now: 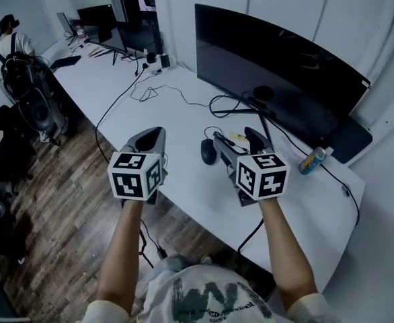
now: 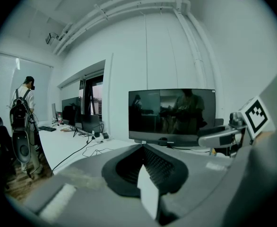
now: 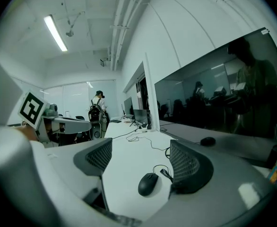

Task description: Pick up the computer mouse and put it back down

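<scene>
Forearms [image 1: 126, 247] hold both tools at the bench's [image 1: 183, 113] near edge; the computer mouse [image 1: 208, 151] lies on it just beside the right tool [image 1: 236, 138]. Left gripper view: left tool [image 2: 142, 148] clenched, empty. Right gripper view: jaws released, mouse on the bench between them, nearer the right-hand pad.

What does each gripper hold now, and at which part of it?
Nothing is held. The right gripper stands open, with the computer mouse lying untouched on the table by its jaws; the left gripper is shut on nothing.
</scene>
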`<state>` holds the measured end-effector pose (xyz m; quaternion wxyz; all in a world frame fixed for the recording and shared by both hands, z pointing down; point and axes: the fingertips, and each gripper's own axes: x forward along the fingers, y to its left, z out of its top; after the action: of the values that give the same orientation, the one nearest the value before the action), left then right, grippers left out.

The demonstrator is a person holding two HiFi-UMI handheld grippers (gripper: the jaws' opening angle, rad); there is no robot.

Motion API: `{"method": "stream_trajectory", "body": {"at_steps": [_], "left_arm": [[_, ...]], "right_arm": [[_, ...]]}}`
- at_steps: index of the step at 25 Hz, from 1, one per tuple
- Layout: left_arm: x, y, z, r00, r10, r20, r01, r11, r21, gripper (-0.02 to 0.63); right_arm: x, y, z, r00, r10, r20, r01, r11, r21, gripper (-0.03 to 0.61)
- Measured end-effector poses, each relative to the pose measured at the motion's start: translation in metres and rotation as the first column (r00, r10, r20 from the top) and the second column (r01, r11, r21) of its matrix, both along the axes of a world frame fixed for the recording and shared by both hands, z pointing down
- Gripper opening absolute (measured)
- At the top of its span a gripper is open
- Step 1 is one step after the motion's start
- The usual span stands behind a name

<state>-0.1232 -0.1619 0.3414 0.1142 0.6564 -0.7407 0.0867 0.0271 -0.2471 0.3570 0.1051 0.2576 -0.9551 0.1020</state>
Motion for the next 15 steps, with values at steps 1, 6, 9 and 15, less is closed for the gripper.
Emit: {"method": "stream_trajectory", "body": {"at_steps": [1, 6, 9, 15], "left_arm": [[-0.001, -0.001, 0.0, 1.0, 0.0, -0.002, 0.0, 1.0, 0.001, 0.004], [-0.009, -0.012, 0.008, 1.0, 0.01, -0.004, -0.01, 1.0, -0.001, 0.004], [-0.017, -0.022, 0.013, 0.999, 0.029, -0.016, -0.029, 1.0, 0.005, 0.003], [-0.036, -0.056, 0.027, 0.994, 0.107, -0.027, -0.107, 0.994, -0.007, 0.003]], "right_arm": [[-0.001, -0.001, 0.001, 1.0, 0.001, 0.0, -0.001, 1.0, -0.002, 0.368], [-0.009, -0.008, 0.01, 1.0, 0.011, -0.003, -0.011, 1.0, -0.016, 0.373], [-0.016, -0.013, 0.017, 1.0, 0.024, -0.015, -0.024, 0.999, -0.025, 0.376], [-0.037, -0.031, 0.039, 0.995, 0.083, -0.053, -0.086, 0.994, -0.071, 0.38]]}}
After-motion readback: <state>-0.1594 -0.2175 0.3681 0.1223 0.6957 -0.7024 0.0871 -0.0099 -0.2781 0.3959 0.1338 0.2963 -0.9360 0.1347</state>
